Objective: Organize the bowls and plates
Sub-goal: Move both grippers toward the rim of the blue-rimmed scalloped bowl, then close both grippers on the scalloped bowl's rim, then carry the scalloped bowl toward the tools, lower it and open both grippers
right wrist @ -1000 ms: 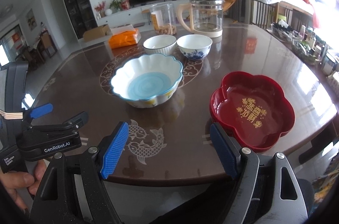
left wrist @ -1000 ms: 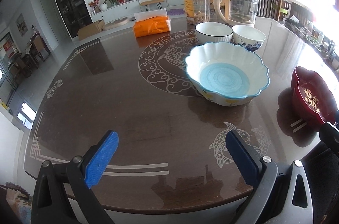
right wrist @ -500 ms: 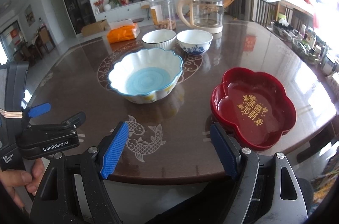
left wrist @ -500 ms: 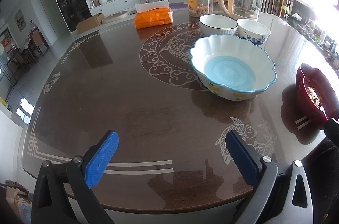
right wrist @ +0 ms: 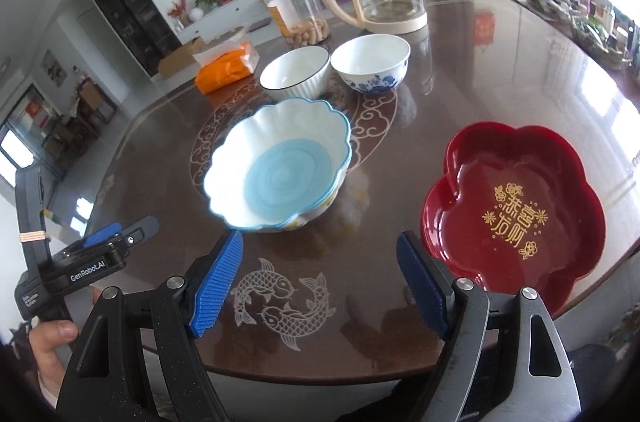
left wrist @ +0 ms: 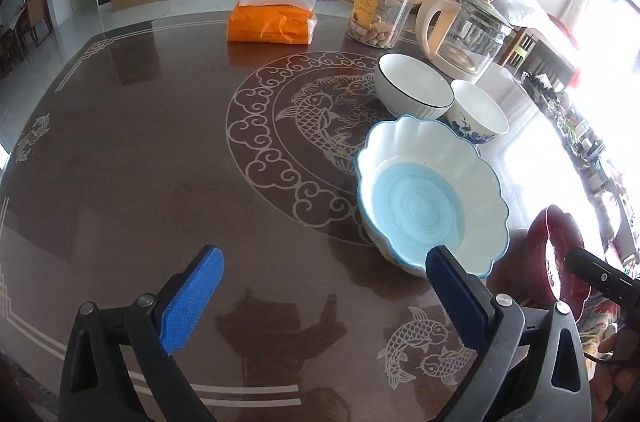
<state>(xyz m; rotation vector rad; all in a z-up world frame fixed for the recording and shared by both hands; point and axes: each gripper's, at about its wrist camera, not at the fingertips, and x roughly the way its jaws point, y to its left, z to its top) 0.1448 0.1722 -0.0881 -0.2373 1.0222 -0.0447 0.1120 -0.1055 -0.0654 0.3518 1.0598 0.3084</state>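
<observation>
Both the left claw (left wrist: 324, 296) and right claw (right wrist: 320, 278) gape wide, gripping nothing, above the tabletop (right wrist: 400, 182), the scalloped blue bowl (right wrist: 278, 170) lying empty just ahead, the red plate (right wrist: 516, 206) wholly visible only in the right wrist view, two small bowls (right wrist: 334, 70) sitting empty beyond.

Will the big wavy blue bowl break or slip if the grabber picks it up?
The wavy blue bowl looks like glazed ceramic, so probably stiff, heavy and breakable if dropped. Its shiny, scalloped rim may slip between flat pads. Sitting low and wide on the table, it likely slides rather than tips.
</observation>
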